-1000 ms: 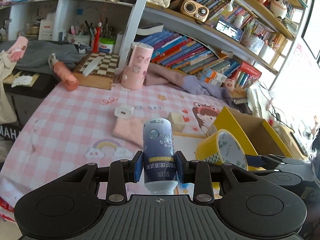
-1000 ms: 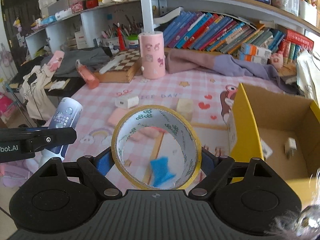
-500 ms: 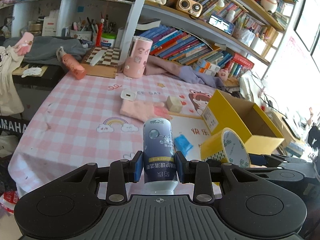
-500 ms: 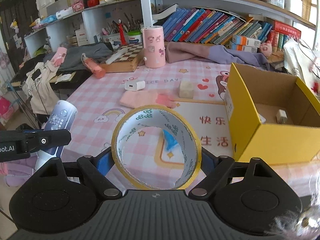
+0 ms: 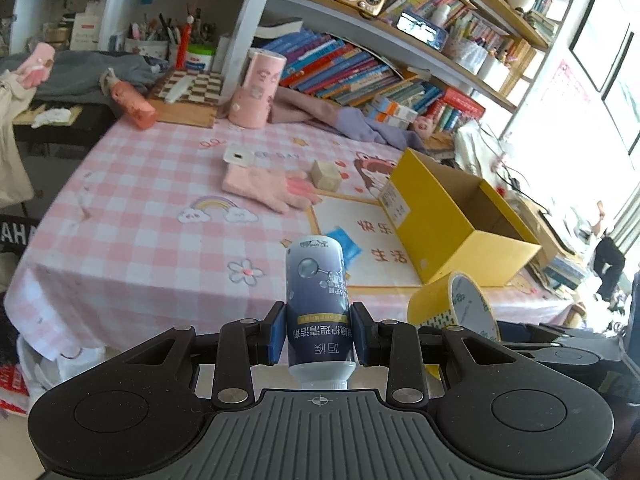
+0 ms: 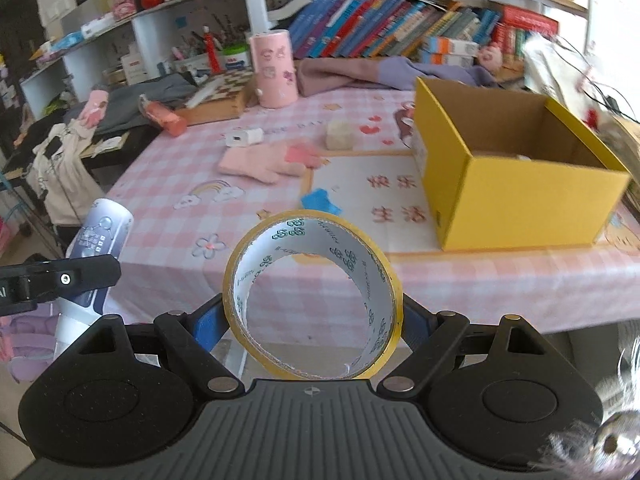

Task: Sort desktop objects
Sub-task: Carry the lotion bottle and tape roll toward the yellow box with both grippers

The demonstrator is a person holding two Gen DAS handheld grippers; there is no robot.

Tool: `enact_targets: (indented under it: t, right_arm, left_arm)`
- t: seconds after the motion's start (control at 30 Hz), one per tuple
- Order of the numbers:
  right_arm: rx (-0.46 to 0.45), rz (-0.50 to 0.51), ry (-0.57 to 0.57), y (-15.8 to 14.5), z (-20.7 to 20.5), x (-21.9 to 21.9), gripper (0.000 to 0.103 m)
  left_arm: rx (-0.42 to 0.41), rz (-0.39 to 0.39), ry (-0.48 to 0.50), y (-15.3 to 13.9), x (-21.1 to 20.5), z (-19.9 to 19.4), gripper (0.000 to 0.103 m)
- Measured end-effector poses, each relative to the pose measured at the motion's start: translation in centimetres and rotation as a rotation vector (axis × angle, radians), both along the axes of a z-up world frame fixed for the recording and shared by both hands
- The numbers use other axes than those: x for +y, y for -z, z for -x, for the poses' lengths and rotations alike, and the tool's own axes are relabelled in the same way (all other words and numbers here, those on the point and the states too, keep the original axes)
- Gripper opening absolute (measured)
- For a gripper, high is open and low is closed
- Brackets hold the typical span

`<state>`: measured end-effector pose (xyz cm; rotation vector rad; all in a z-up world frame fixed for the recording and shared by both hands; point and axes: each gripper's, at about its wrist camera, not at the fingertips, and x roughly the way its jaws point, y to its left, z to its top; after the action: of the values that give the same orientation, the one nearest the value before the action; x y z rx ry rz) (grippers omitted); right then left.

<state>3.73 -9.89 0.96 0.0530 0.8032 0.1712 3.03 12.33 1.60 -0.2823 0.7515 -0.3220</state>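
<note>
My left gripper (image 5: 318, 334) is shut on a dark blue bottle (image 5: 318, 292) that stands upright between its pads, cap end toward the camera. My right gripper (image 6: 312, 322) is shut on a roll of yellow tape (image 6: 312, 296), gripped across its width. Both are held off the near edge of the pink checked table (image 5: 140, 216). The tape roll (image 5: 460, 306) shows at the right of the left wrist view, and the bottle (image 6: 100, 240) at the left of the right wrist view. An open yellow cardboard box (image 6: 516, 184) sits on the table's right side.
On the cloth lie a pink glove (image 5: 264, 188), a white charger (image 5: 238, 157), a beige cube (image 5: 326, 174) and a blue wrapper (image 5: 344, 242). A pink cylinder (image 5: 258, 88), a chessboard (image 5: 188, 92) and an orange bottle (image 5: 132, 104) stand further back, below crowded bookshelves.
Both grippers have drawn back from the table with their loads; the box and the items on the cloth now look farther away, and the table's near edge has come into view.
</note>
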Motion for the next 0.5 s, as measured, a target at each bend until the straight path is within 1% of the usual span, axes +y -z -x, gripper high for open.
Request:
enact_targets:
  t: [0.13, 0.37, 0.5]
  right_arm:
    - [0.013, -0.006, 0.047, 0.0, 0.8, -1.0, 0.084]
    - [0.020, 0.010, 0.074, 0.1, 1.9, -1.9, 0.084]
    - [0.027, 0.010, 0.116, 0.2, 2.5, -2.9, 0.084]
  left_arm:
    - [0.001, 0.009, 0.038, 0.1, -0.8, 0.0, 0.032]
    - [0.000, 0.006, 0.126, 0.2, -3.0, -0.5, 0.032]
    - [0.003, 0.001, 0.179, 0.4, -4.3, -0.9, 0.032]
